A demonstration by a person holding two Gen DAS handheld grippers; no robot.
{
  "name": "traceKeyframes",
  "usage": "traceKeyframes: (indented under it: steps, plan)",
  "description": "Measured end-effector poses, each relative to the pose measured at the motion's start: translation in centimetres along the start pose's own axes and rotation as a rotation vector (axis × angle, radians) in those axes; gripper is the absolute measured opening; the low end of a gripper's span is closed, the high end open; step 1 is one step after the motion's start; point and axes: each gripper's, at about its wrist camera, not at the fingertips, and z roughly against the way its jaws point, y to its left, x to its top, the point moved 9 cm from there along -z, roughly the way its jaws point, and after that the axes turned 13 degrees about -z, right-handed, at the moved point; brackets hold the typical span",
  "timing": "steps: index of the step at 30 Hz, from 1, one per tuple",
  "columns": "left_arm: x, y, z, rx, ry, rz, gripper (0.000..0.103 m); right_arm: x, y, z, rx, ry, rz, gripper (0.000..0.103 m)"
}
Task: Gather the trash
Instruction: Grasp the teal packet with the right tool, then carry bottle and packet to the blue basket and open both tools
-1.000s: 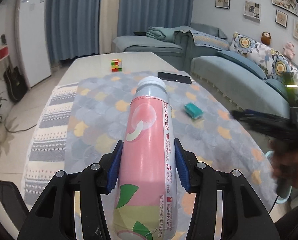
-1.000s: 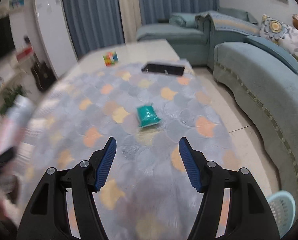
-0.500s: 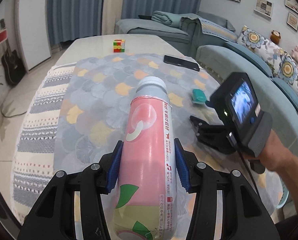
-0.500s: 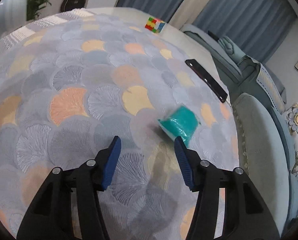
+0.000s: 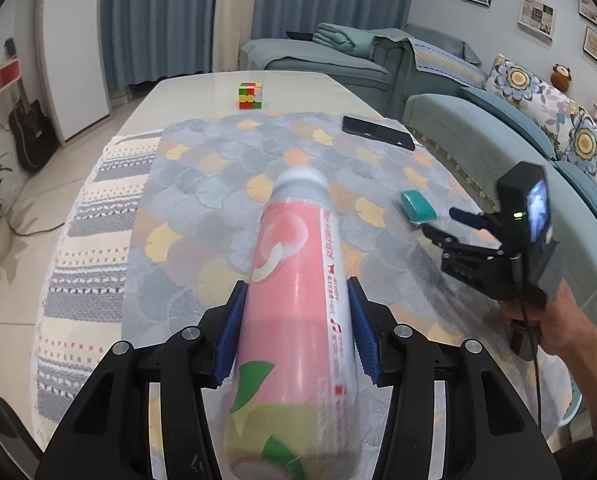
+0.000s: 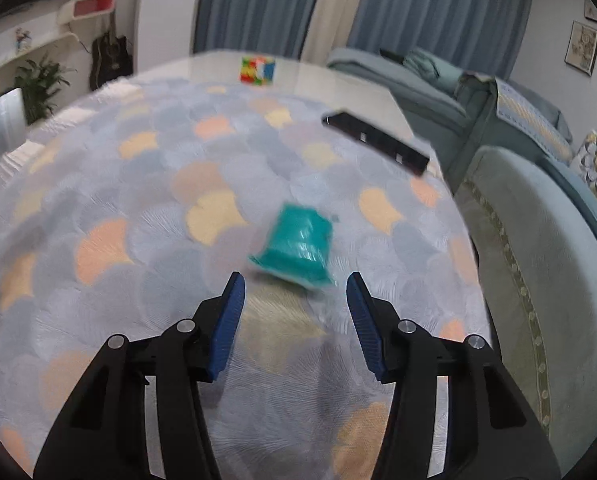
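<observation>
Patterned cloth covers the table [image 5: 186, 92]. My left gripper [image 5: 296, 330] clamps the pink bottle [image 5: 298, 300] mid-body, freeing my right gripper [image 6: 294, 308], jaws wide, to line up on the teal wrapper [image 6: 298, 246], seemingly crumpled, just ahead.

One pink bottle [image 5: 298, 320], one teal packet [image 6: 296, 248], one puzzle cube [image 5: 250, 95], one black phone [image 5: 377, 132], two tongs.
</observation>
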Motion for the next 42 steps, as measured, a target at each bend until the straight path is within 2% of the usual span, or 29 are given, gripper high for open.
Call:
traceKeyframes:
  steps: [2,6,9,11,13,16,20,23,24,26,27,28,29,35,42]
  plan:
    - [-0.1,-0.2,0.1,0.000,-0.004,-0.004,0.045,0.7,0.0,0.2,-0.001,-0.023,-0.022,0.049]
    - [0.3,0.1,0.8,0.008,-0.025,-0.002,0.045,2.8,-1.6,0.5,0.053,-0.042,-0.227,0.049]
    - [0.3,0.6,0.8,0.004,-0.022,0.008,0.045,2.9,-1.1,0.0,0.073,-0.017,-0.228,0.050]
    - [0.1,0.8,0.7,0.003,-0.014,0.016,0.045,2.6,-0.2,-0.9,0.080,0.009,-0.202,0.055]
    - [-0.3,0.7,0.4,0.012,-0.001,0.006,0.045,2.3,0.6,-1.7,0.051,0.024,-0.153,0.057]
    - [-1.9,-0.8,-0.5,0.032,0.048,-0.023,0.045,2.4,1.0,-2.5,0.008,0.035,-0.120,0.057]
    - [-3.9,-3.0,-1.9,0.079,0.105,-0.093,0.050,3.6,-1.5,-2.6,-0.050,-0.003,-0.229,0.057]
    - [-4.8,-3.1,-3.5,0.116,0.150,-0.111,0.051,3.2,-2.1,-4.0,-0.046,0.054,-0.253,0.057]
    - [-5.3,-3.1,-4.1,0.114,0.170,-0.111,0.054,3.1,-2.0,-4.2,-0.046,0.066,-0.249,0.057]
    - [-6.2,-3.0,-5.1,0.102,0.208,-0.106,0.055,2.9,-2.0,-4.7,-0.053,0.087,-0.243,0.057]
    - [-7.1,-3.0,-5.9,0.072,0.242,-0.083,0.049,2.8,-2.1,-4.8,-0.056,0.095,-0.249,0.054]
    - [-7.5,-2.9,-6.4,0.051,0.257,-0.058,0.048,2.8,-2.2,-4.8,-0.050,0.094,-0.260,0.048]
    - [-7.4,-2.8,-6.4,0.053,0.235,-0.047,0.047,2.8,-2.6,-4.7,-0.031,0.090,-0.294,0.040]
    - [-6.8,-3.6,-5.3,0.018,0.185,-0.049,0.046,3.0,-4.7,-2.2,0.004,0.036,-0.440,0.035]
    - [-2.7,-6.3,0.0,-0.050,-0.058,-0.095,0.046,4.3,-4.9,3.8,0.038,-0.070,-0.425,0.035]
